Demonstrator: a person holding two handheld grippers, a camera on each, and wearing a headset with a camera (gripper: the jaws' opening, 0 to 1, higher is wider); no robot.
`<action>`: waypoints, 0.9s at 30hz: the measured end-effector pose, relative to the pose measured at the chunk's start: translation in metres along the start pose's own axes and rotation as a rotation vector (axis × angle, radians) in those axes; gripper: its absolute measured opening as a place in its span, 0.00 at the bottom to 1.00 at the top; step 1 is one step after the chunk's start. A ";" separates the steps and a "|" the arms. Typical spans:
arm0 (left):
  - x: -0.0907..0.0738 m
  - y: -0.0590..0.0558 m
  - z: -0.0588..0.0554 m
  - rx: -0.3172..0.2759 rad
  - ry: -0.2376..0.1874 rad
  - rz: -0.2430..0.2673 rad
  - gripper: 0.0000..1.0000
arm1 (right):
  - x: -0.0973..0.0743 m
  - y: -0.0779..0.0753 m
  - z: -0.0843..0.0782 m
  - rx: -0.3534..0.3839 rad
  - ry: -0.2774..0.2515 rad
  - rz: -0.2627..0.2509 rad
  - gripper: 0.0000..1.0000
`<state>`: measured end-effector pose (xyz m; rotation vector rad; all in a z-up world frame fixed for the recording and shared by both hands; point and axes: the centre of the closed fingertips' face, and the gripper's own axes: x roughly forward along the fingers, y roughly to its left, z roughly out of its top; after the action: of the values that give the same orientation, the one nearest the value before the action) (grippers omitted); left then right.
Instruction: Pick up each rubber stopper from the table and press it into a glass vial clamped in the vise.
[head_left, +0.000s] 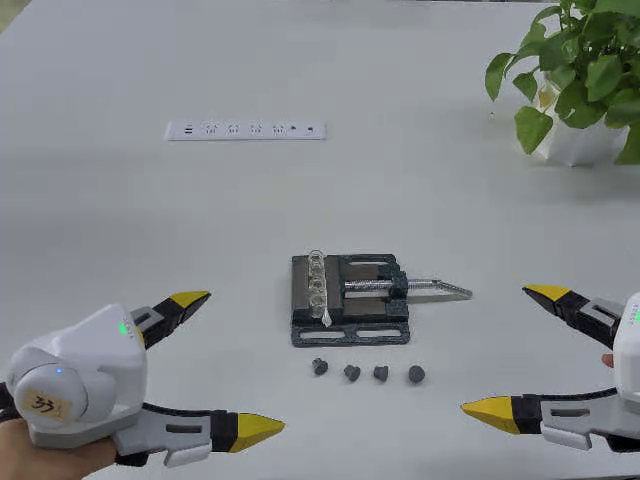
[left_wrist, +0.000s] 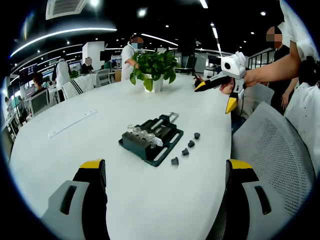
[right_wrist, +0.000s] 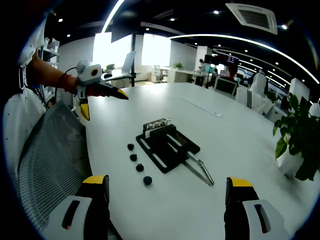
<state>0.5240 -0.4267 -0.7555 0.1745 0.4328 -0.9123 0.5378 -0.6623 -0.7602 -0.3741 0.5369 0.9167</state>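
1. Centre of the pale grey worktop (head_left: 150, 220): black metal vise (head_left: 350, 300). Lies flat, with its screw handle pointing to the right in the head view.
2. Clamped between the vise jaws near the left end: short row of clear glass vials (head_left: 318, 285). Stand upright and close-packed, tops uncovered.
3. On the near side of the vise, close to it but not touching: four small dark rubber stoppers (head_left: 352, 373). Sit in a loose row on the worktop, spaced apart from one another.
4. Left hand-held gripper (head_left: 240, 362): low left in the head view, held by a hand (head_left: 50, 460). Yellow-tipped jaws spread wide with nothing between them, well apart from the stoppers.
5. Right hand-held gripper (head_left: 500, 350): low right in the head view. Jaws also wide apart and empty, tips angled in toward the vise.
6. Left gripper view: looks across the worktop at vise and stoppers, framed between its own spread jaws. Shows the right hand-held gripper raised above the worktop's far edge, beyond the stoppers.
7. Right gripper view: same layout from the other side, with the stoppers on the left of the vise. Shows the left hand-held gripper up over the worktop edge, jaws parted.
8. Far side of the worktop: white power strip (head_left: 245, 130), flat, well apart from the vise.
9. Far right corner: green leafy plant in a white pot (head_left: 580, 70).
10. Beside the worktop in both gripper views: grey mesh chair back (left_wrist: 270, 145).
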 end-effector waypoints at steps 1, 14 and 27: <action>0.000 0.000 0.000 0.001 0.000 -0.001 0.99 | 0.000 0.000 0.000 0.000 0.002 0.001 0.96; -0.001 0.000 0.000 0.000 0.001 -0.001 0.99 | 0.003 0.003 0.002 -0.020 0.033 0.022 0.89; -0.002 -0.001 -0.001 -0.001 -0.002 -0.002 0.99 | 0.019 0.013 0.012 -0.088 0.110 0.118 0.72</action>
<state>0.5219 -0.4259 -0.7552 0.1719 0.4317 -0.9141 0.5396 -0.6360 -0.7627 -0.4777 0.6259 1.0405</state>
